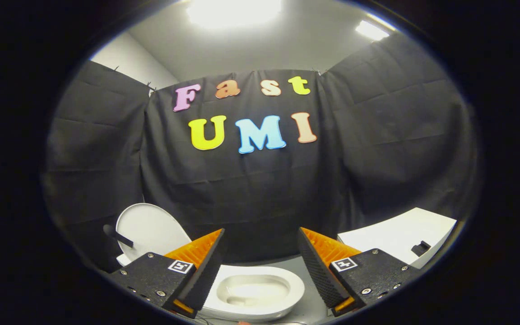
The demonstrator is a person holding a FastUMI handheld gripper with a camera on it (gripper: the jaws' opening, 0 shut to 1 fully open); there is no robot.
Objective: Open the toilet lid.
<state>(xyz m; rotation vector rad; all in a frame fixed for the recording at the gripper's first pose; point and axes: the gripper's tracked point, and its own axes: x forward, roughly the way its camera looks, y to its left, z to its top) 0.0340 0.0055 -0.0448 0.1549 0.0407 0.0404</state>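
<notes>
Tongs (260, 259) spread wide, released, grasping nothing; fingers (206, 266) angled outward to either side with a broad gap between them, each carrying a small square marker on its mount.

Between the fingers and just below them, seen from above: toilet bowl (255, 291), white, uncovered, with its seat ring lying flat and pale water in the basin. Left edge of the bowl hidden behind the left finger.

Beyond the left finger, to the left of the bowl: toilet lid (149, 228), white and oval, standing raised and tilted back toward the black cloth, apart from the tongs. Dark handle-like bar (118, 236) projecting from the lid's left side, sticking outward over its face.

Under and around the bowl, grey floor (303, 266), visible as a strip between bowl and right finger.

Beyond the right finger: white box-like unit (400, 237) with a flat top and a small dark fitting (421, 248) on its near side; exact nature hard to tell.

Farther back: black cloth wall (260, 189) hung in creased panels around the booth. Above that, pale ceiling (260, 49) with two bright lamps (235, 11).
</notes>
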